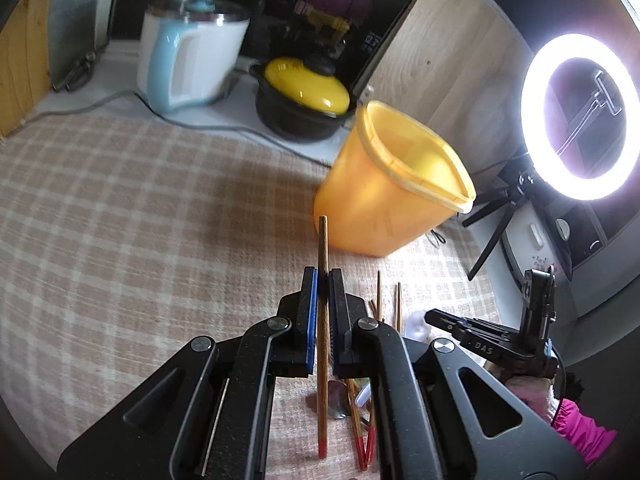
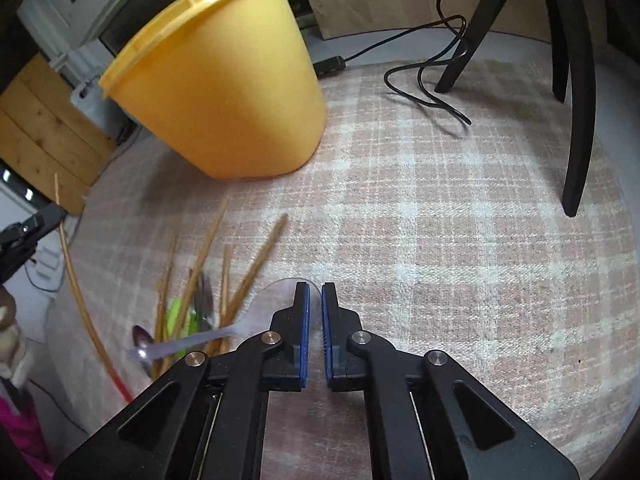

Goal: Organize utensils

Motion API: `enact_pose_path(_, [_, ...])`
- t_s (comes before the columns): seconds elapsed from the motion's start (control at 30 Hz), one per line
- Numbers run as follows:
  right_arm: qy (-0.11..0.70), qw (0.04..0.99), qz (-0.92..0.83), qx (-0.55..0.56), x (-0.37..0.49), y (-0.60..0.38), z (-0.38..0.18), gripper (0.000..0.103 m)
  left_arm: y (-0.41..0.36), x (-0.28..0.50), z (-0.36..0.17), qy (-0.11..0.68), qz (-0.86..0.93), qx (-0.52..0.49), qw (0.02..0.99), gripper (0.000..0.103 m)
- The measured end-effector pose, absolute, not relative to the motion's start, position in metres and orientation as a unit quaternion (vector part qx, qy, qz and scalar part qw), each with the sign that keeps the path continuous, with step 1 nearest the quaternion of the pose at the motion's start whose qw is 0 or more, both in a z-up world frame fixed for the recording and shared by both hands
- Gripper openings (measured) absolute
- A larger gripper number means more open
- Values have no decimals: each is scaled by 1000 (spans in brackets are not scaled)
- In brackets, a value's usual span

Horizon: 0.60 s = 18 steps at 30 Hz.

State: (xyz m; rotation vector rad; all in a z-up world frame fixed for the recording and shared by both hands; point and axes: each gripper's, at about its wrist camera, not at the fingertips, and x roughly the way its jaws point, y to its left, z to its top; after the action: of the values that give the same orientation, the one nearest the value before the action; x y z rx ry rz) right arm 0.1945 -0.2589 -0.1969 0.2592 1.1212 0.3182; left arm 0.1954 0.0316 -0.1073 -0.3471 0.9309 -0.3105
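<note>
Ahead of both grippers, one yellow tub (image 1: 394, 178) stands open-mouthed on the checked cloth (image 1: 140, 200). Nearer it, the left gripper (image 1: 323, 276) pinches one chopstick (image 1: 322, 320) lengthwise, blunt end toward the tub. About six chopsticks (image 2: 240, 276) lie loose; the right gripper (image 2: 315, 292) nips one clear plastic spoon (image 2: 208, 338).

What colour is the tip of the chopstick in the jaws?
Red. The chopstick held by the left gripper has a red-painted end, clearest in the left wrist view.

Checked pink-and-cream cloth (image 1: 140, 208) over the surface, lit ring light (image 1: 580, 116) on black tripod (image 2: 568, 92), light wood panel (image 1: 436, 60), white-blue kettle (image 1: 192, 60), yellow-lidded black pot (image 1: 304, 100)
</note>
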Motion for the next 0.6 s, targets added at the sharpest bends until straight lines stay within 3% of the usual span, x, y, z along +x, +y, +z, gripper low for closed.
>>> enact_pose_path(0.6, [495, 834, 169, 177, 175, -286, -174, 1, 37, 187, -88, 415, -134, -165, 885, 3])
